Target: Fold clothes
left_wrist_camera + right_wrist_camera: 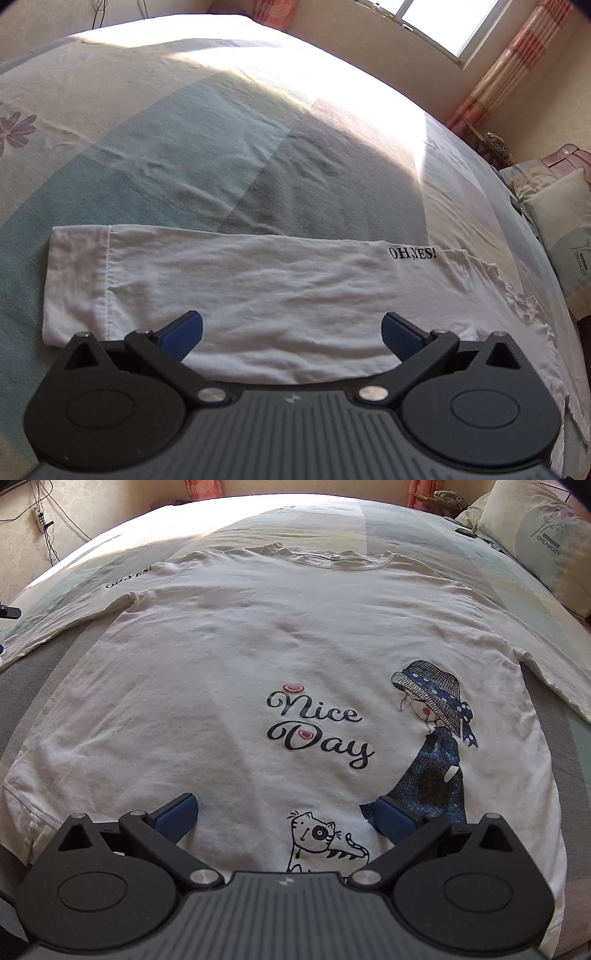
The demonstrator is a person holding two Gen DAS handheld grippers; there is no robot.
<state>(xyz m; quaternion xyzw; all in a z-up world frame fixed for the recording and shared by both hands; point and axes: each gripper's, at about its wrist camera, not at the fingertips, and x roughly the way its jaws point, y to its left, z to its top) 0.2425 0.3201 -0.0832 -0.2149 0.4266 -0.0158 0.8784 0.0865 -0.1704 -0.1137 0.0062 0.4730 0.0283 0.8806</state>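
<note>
A white long-sleeved T-shirt [229,657] lies flat, front up, on the bed, printed with "Nice Day", a girl in a hat and a cat. Its neckline points to the far side. The left wrist view looks across one sleeve [236,284] stretched out flat, marked "OH,YES!", cuff at the left. My left gripper [291,334] hovers open over that sleeve's near edge, nothing between its blue pads. My right gripper [286,818] is open above the shirt's bottom hem, by the cat print, holding nothing.
The bed sheet [207,155] has pale green, grey and cream blocks, with strong sunlight across its far part. Pillows [539,535] lie at the head of the bed on the right. A window [439,22], striped curtains and wall cables [44,520] surround the bed.
</note>
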